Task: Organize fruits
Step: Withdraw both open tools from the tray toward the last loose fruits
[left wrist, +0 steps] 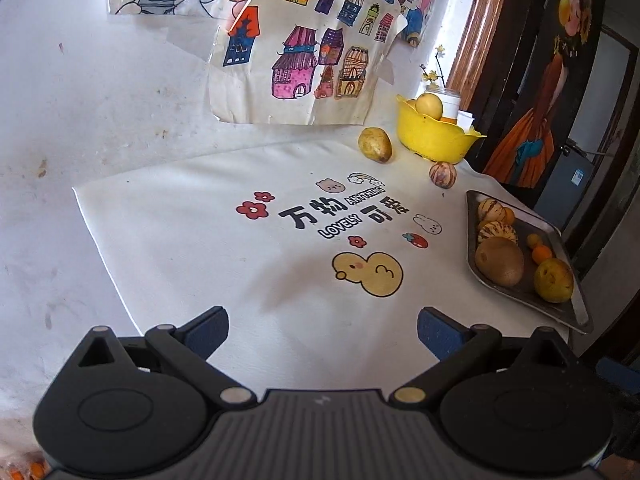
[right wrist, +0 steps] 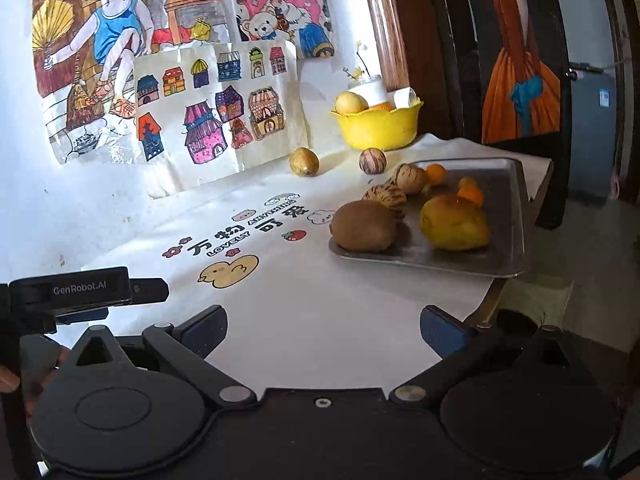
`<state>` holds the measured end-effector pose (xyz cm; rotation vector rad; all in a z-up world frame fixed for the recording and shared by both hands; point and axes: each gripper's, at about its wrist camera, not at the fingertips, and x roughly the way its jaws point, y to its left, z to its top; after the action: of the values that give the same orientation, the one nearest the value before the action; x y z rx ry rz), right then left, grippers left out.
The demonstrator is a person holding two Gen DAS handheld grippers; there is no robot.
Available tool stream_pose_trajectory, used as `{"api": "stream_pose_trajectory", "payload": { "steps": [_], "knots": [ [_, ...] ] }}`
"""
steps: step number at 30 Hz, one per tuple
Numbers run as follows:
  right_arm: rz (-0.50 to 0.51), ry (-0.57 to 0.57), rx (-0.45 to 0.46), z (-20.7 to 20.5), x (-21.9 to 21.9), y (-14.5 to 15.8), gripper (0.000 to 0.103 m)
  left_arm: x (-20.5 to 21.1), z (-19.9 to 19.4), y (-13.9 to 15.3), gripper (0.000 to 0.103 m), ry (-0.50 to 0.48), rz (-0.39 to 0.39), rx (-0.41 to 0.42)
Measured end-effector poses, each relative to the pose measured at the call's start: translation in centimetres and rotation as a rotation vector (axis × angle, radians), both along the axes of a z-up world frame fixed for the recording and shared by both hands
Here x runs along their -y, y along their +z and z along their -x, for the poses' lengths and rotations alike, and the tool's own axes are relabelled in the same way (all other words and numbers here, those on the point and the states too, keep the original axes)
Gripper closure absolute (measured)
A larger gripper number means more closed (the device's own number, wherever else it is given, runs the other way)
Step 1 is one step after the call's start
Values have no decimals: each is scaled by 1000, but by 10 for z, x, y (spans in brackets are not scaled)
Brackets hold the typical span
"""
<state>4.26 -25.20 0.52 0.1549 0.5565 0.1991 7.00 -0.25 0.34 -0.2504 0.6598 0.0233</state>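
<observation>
left gripper [left wrist: 322,334]: jaws wide apart, nothing betw. pads, hovering, tilted down
right gripper [right wrist: 323,334]: jaws wide apart, nothing held, hovering, angled fwd
left gripper body [right wrist: 70,290]: seen in right wrist view, at left edge, just beside right gripper

My left gripper [left wrist: 322,334] hangs open over the printed cloth [left wrist: 200,240]. Far right I see a tray [left wrist: 560,312] holding a kiwi [left wrist: 499,261] and other fruit; beyond, a yellow bowl [left wrist: 434,140], with a mango [left wrist: 375,145] just beside it.
</observation>
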Motion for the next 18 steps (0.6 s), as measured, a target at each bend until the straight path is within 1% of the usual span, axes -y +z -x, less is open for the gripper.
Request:
{"api": "stream_pose_trajectory", "payload": {
  "steps": [3, 6, 9, 12, 15, 18],
  "knots": [
    [18, -8, -11, -4, -3, 4, 1, -2, -2, 0, 0, 1, -23, -3],
    [67, 6, -23, -11, -11, 9, 1, -4, -12, -2, 1, 16, -44, -19],
    [117, 46, -20, -18, -16, 13, 1, -6, -24, -3, 1, 9, -29, -30],
    [155, 91, -20, -36, -20, 22, 1, -10, -40, 1, 0, 0, -21, -42],
    [154, 124, -22, -61, -18, 36, 1, -16, -55, 5, 0, 40, -34, -42],
    [128, 134, -58, -87, -15, 47, 1, -21, -65, 4, 0, 63, -22, -46]
  ]
}}
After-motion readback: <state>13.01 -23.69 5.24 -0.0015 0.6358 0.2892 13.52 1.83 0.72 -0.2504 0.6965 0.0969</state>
